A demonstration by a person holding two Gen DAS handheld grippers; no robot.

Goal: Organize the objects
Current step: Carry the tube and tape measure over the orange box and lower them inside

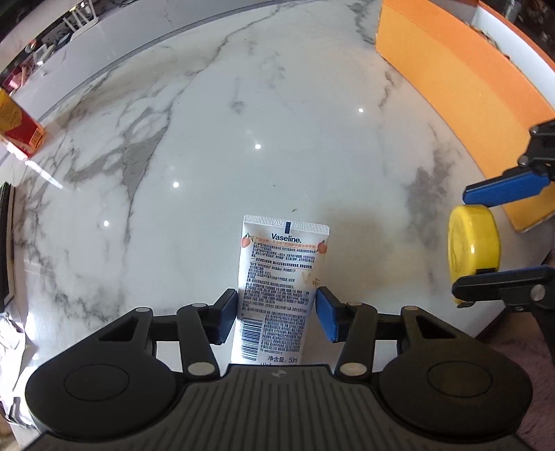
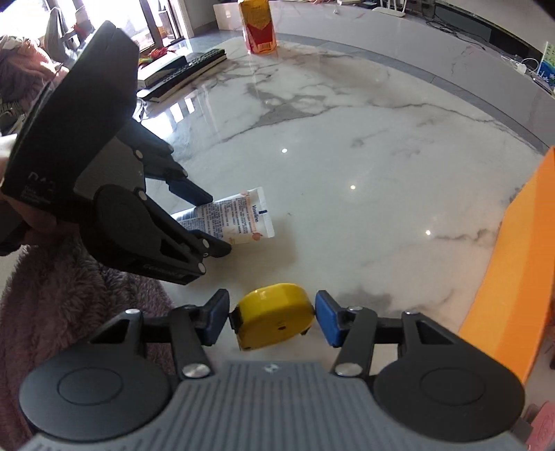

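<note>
Down on the white marble table (image 1: 277, 104), the left tongs (image 1: 276, 314) are straddling a Vaseline tube (image 1: 277, 288), which is lying flat with its crimped end pointing away from the camera and its printed back facing up. Both blue pads are sitting against or just beside the tube's edges, the left one looking as if it is touching and the right one showing a sliver of gap, so I cannot tell whether the tube is really being squeezed. In the right wrist view the same tube (image 2: 239, 220) is lying between the fingers of the left tongs (image 2: 208, 222), on the near left part of the table (image 2: 347, 121).

Meanwhile the right tongs (image 2: 272, 317) are bracketing a yellow tape measure (image 2: 274, 317) that is standing on the table close to its near edge. The right pad is touching the case and the left pad is meeting the black tab at its side; whether they are pressing is not clear. From the left wrist view the tape measure (image 1: 473, 249) is showing between the right tongs' fingers (image 1: 499, 187).

An orange box (image 1: 461, 93) is sitting along the right side of the table, near the tape measure. A red and yellow carton (image 2: 258, 26) is standing far off at the opposite edge, and a black keyboard (image 2: 184, 74) is lying at the far left.
</note>
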